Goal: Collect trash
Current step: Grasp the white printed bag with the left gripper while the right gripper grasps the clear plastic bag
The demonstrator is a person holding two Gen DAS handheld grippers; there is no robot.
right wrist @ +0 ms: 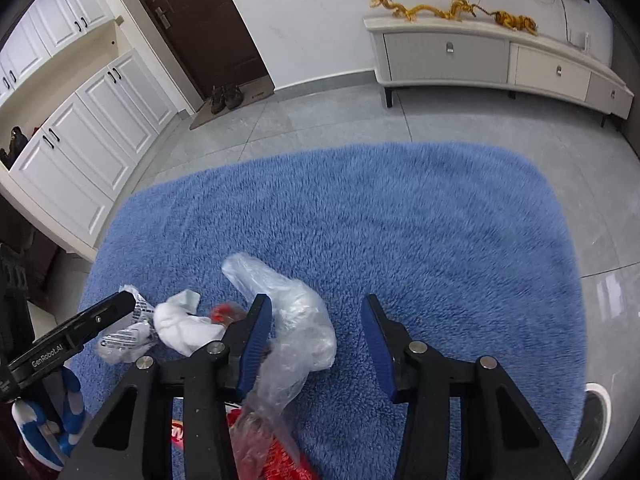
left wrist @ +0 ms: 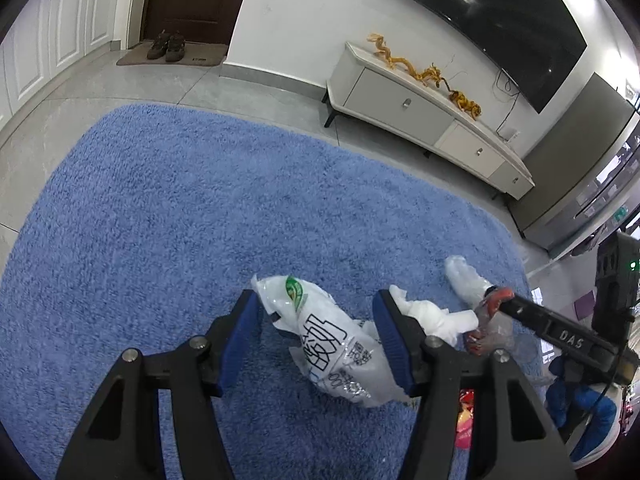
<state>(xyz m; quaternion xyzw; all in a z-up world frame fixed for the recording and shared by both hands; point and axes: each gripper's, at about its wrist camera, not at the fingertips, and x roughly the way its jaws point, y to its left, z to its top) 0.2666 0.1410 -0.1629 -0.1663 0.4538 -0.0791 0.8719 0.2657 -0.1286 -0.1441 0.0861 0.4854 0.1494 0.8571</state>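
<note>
Trash lies in a pile on the blue rug [left wrist: 200, 208]. My left gripper [left wrist: 316, 300] is open, its jaws on either side of a white printed plastic bag [left wrist: 336, 344]. A crumpled white tissue [left wrist: 436, 316] lies just right of its right finger. My right gripper [right wrist: 316, 304] is open over a clear crumpled plastic bag [right wrist: 296, 320], which lies between the jaws against the left finger. The tissue [right wrist: 184, 324], the printed bag [right wrist: 124, 336] and a red wrapper [right wrist: 280, 456] lie to its left and below. The left gripper's finger [right wrist: 100, 316] shows at the left.
A white TV cabinet [right wrist: 500, 56] with gold dragon ornaments [right wrist: 452, 10] stands by the far wall. White cupboards [right wrist: 80, 132] line the left side. Shoes [right wrist: 226, 96] sit on a mat by a dark door. A blue-and-white shoe [right wrist: 48, 420] is at the rug's near left.
</note>
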